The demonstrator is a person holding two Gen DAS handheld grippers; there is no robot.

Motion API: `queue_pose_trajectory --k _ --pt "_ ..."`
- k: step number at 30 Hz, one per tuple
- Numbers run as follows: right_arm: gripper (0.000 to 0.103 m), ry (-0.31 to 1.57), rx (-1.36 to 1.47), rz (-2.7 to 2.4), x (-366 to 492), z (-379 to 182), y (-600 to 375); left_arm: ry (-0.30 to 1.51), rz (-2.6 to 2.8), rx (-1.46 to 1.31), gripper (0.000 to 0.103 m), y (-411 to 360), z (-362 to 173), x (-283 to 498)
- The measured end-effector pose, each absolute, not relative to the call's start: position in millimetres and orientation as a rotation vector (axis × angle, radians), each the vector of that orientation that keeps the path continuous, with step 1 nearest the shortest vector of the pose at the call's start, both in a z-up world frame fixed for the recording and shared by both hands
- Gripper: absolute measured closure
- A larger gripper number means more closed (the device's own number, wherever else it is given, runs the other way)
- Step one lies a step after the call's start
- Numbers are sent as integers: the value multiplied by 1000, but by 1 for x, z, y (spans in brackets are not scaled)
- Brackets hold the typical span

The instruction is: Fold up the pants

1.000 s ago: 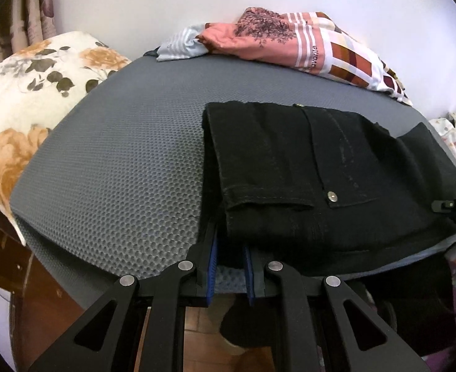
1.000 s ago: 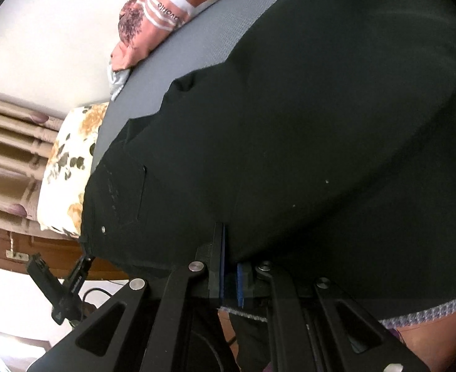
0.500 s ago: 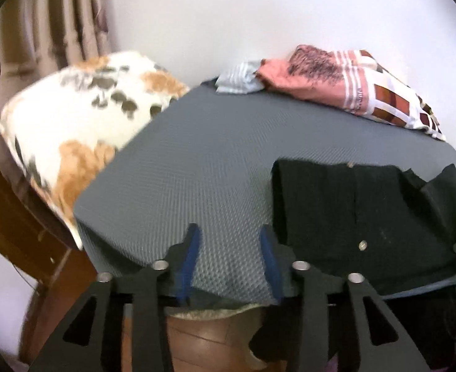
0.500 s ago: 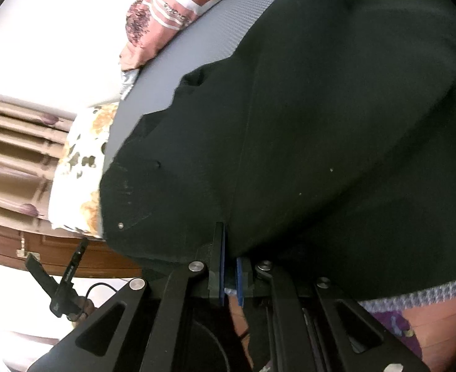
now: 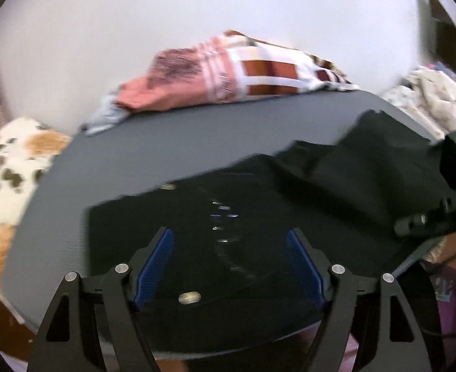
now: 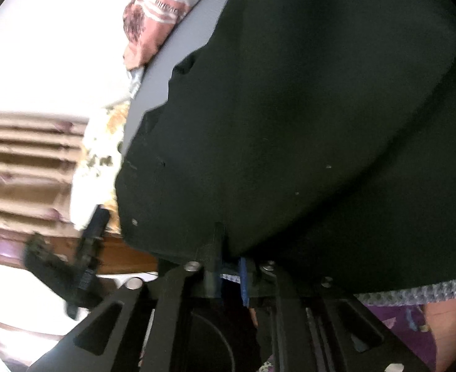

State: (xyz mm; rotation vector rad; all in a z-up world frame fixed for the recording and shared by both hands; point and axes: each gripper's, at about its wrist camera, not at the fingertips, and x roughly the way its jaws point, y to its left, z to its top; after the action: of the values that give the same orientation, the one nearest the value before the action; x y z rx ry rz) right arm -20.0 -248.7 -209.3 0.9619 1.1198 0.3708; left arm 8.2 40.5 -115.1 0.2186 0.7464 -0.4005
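The black pants (image 5: 259,204) lie on the grey mat (image 5: 153,155), with the waist and its metal button (image 5: 189,297) at the near edge. My left gripper (image 5: 229,263) is wide open and empty, its blue pads hovering over the waist area. The other gripper's body shows at the right edge of the left wrist view (image 5: 445,210). In the right wrist view the pants (image 6: 305,124) fill most of the frame. My right gripper (image 6: 229,266) is shut on the near edge of the pants.
A pink and checked pile of clothes (image 5: 228,71) lies at the mat's far edge against the white wall. A floral pillow (image 5: 8,179) sits left, more fabric (image 5: 429,99) at far right. A wooden bed frame (image 6: 57,248) and curtain are left in the right wrist view.
My left gripper let go of the waist, opened wide, pulled away to the left, then swung back over the pants. The right gripper stayed shut on the pants edge.
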Motion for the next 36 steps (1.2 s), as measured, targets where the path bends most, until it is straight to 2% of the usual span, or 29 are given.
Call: queue_pose_trajectory --k 1,4,5,13,19,21,23,30,33,36 --pt "88 1087 977 365 -21 -209 -257 751 -412 215 29 37 -121 10" --pt "74 982 1016 337 -19 -207 -292 749 -428 185 29 33 -126 12" --pt "73 947 1032 326 -17 -207 -305 745 -425 177 29 33 -127 11" --pt "73 707 1160 135 9 -200 -422 835 -365 118 29 47 -143 22" --pt "73 706 1051 24 59 -181 -486 855 -334 107 29 52 -148 25" --pt "76 693 1034 -4 74 -172 -502 853 -330 123 29 50 -149 24" --pt "97 678 1026 -18 79 -163 -514 850 -328 138 29 49 -149 23" --pt "99 550 890 -61 -12 -108 -510 850 -330 144 29 50 -148 23" --pt "99 559 922 -140 -73 -127 -521 849 -334 138 29 50 -147 22" --pt "99 632 1000 -219 -110 -175 -540 859 -339 129 29 51 -148 24"
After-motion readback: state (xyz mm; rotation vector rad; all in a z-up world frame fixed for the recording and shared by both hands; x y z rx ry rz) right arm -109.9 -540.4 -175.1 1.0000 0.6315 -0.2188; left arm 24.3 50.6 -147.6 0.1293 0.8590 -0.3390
